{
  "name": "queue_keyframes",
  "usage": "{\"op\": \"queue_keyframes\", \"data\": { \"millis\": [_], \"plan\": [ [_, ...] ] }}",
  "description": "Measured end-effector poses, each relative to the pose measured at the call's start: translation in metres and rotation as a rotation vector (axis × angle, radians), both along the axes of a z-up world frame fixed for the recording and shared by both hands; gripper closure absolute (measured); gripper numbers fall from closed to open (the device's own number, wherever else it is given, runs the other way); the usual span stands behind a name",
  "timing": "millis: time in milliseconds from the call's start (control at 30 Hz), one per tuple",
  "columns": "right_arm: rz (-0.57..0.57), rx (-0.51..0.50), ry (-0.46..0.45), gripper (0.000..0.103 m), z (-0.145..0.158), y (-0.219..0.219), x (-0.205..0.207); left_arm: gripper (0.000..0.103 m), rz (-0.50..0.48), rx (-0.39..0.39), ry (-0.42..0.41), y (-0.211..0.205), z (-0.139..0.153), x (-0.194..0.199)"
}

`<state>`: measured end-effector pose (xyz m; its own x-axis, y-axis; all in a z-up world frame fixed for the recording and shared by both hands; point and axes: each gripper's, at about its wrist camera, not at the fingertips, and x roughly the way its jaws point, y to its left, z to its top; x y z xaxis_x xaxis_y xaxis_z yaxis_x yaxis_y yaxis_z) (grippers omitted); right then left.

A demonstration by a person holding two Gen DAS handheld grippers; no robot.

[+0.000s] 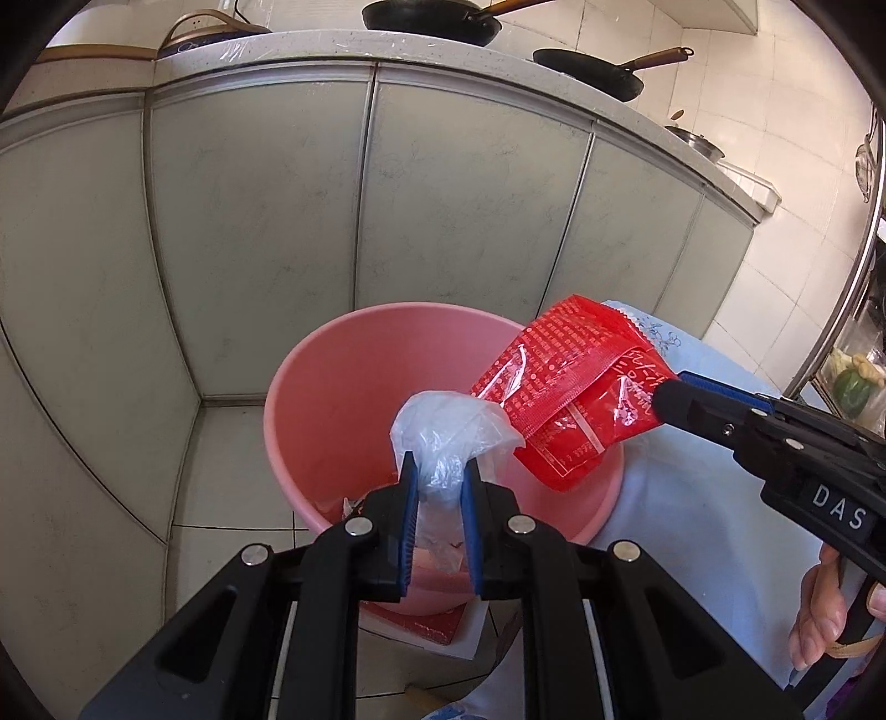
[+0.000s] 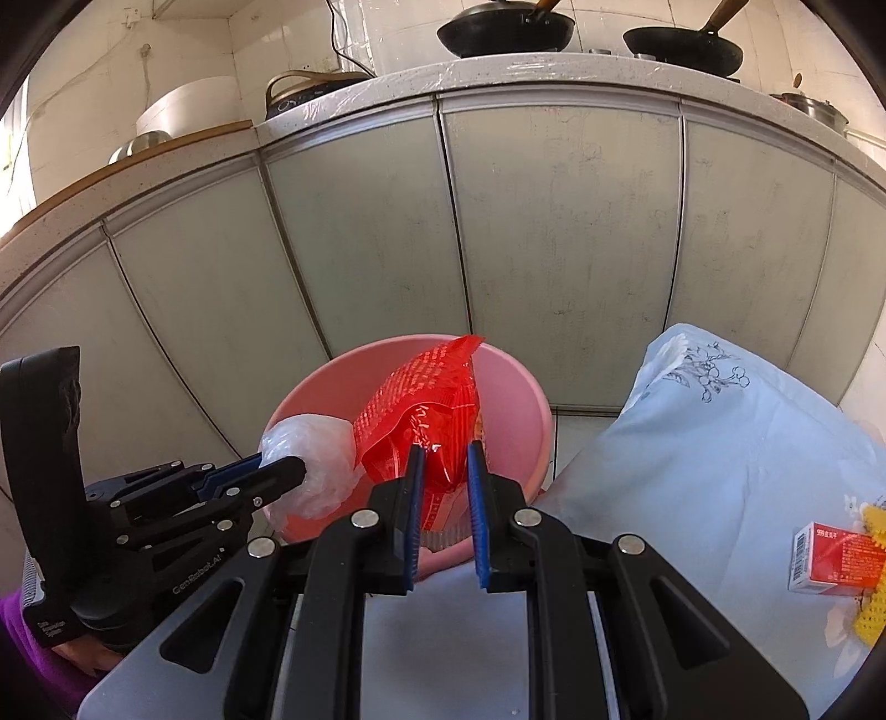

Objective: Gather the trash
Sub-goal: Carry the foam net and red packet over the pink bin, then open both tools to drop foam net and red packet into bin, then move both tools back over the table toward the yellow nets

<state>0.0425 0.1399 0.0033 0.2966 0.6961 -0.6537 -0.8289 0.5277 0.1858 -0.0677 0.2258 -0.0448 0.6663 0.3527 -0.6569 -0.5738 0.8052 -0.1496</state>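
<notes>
Left hand-held gripper (image 1: 438, 475) clamping clear plastic (image 1: 443, 437), over pink bucket (image 1: 310, 387)

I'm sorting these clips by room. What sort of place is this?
Most likely a home kitchen: black pans sit on a speckled countertop above pale cabinet doors, with tiled walls behind. A pink bucket on the floor serves as the trash bin.

I face a run of pale grey-green cabinet doors (image 1: 266, 232) under a speckled stone counter (image 1: 343, 47). Two black pans (image 2: 506, 27) sit on top, with white wall tiles (image 1: 742, 83) behind them. Below me the floor is pale tile (image 1: 232, 482). A light blue cloth (image 2: 731, 432) covers the table beside me. Daylight comes from my left.
</notes>
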Motion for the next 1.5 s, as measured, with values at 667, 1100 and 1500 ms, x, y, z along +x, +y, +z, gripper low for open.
{"op": "queue_keyframes", "data": {
  "millis": [667, 1100, 1500],
  "plan": [
    [-0.020, -0.029, 0.064, 0.072, -0.019, 0.002, 0.005, 0.068, 0.009, -0.034, -0.003, 0.002, -0.003, -0.002],
    [-0.026, 0.002, 0.065, 0.060, -0.010, -0.029, -0.011, 0.068, -0.034, -0.063, -0.033, -0.018, 0.009, -0.009],
    [-0.160, 0.094, 0.058, 0.032, -0.002, -0.107, -0.027, 0.067, -0.134, -0.069, -0.068, -0.077, 0.017, -0.005]
  ]
}}
